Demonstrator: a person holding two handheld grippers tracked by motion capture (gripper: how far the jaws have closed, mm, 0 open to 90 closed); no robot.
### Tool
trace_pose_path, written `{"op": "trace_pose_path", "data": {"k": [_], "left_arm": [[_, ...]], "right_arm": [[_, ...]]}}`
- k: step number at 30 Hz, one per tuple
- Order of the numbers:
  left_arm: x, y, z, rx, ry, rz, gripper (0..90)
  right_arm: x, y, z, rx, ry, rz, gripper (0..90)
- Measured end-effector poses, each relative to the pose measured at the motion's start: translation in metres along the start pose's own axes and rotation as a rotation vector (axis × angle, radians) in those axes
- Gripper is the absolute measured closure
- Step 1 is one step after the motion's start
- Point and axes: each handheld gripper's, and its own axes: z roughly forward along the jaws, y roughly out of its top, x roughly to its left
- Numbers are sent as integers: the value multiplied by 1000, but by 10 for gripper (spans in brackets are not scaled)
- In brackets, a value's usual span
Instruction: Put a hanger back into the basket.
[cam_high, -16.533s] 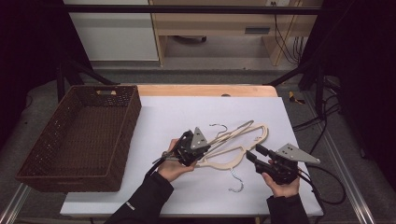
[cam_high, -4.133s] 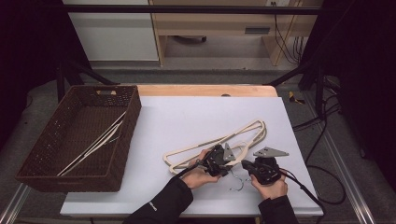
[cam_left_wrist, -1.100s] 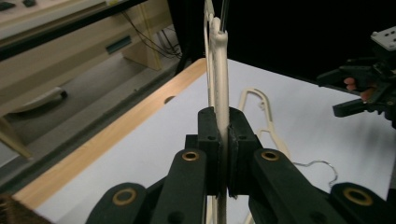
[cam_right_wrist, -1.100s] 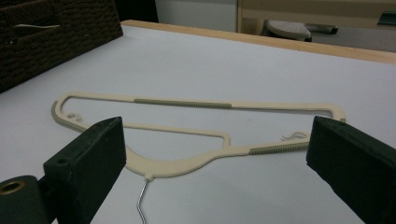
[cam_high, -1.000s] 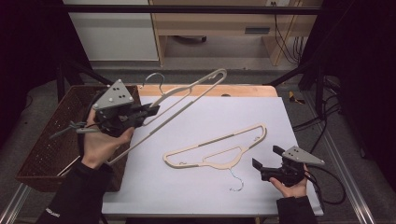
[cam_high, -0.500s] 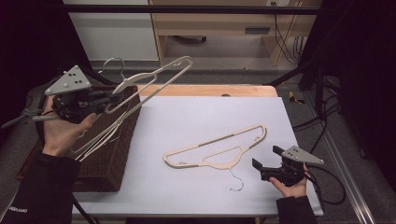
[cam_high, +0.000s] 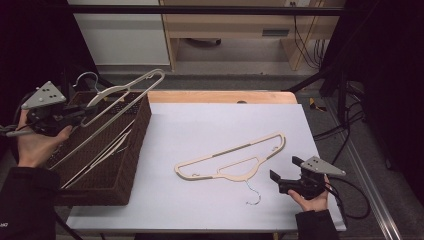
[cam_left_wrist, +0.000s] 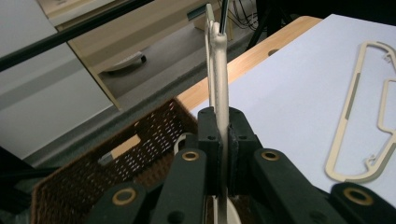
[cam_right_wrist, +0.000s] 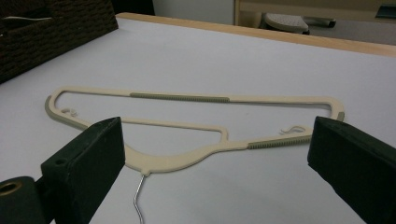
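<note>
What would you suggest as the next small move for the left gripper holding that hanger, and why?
Probably lower it into the wicker basket and release: the left gripper is shut on a cream hanger held above the basket, where another hanger already lies.

Your left hand-held gripper (cam_high: 82, 114) hangs over the wicker basket (cam_high: 131, 165), and the raised hanger (cam_high: 127, 90) clamped in it juts out past the basket's far rim, so a sweep there meets that bar. Inside the basket, another hanger (cam_high: 102, 152) lies slantwise across the floor. On the tabletop (cam_high: 200, 125), the flat hanger (cam_high: 232, 160) lies just ahead of your right hand-held gripper (cam_high: 287, 172), its wire hook (cam_high: 252, 195) pointing toward the near edge. The white surface between the flat hanger and the basket wall is open.
</note>
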Motion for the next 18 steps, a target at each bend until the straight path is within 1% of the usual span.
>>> {"op": "trace_pose_path", "data": {"k": [1,2,3,4,5,6,7,9,10,11,14,15,16,18], "left_arm": [[4,-4,-1,9,3,0,861],[7,-8,-1,8,8,-12,861],[7,-8,-1,8,8,-12,861],[13,-17,-1,17,17,-27,861],[13,-17,-1,17,17,-27,861],[18,-26,-1,28,31,-35,861],[21,-30,-1,28,39,-32,861],[24,-36,0,34,39,-36,862],[24,-36,0,34,39,-36,862],[27,-44,-1,50,40,-38,861],[30,-54,0,69,54,-44,861],[30,-54,0,69,54,-44,862],[34,-60,0,81,50,-54,861],[36,-66,1,86,49,-64,861]], "right_arm": [[0,0,0,-1,0,-5,45],[0,0,0,-1,1,-1,44],[0,0,0,0,1,0,44],[0,0,0,2,0,4,44],[0,0,0,2,0,3,43],[0,0,0,3,0,3,43],[0,0,0,2,0,3,43],[0,0,0,2,0,2,43],[0,0,1,2,-1,2,43],[0,0,1,2,-1,2,43],[-1,-1,1,3,-2,0,42],[-1,-1,1,3,-2,0,42],[0,-1,1,7,-1,4,42],[-1,-1,1,6,-1,-3,42]]}}
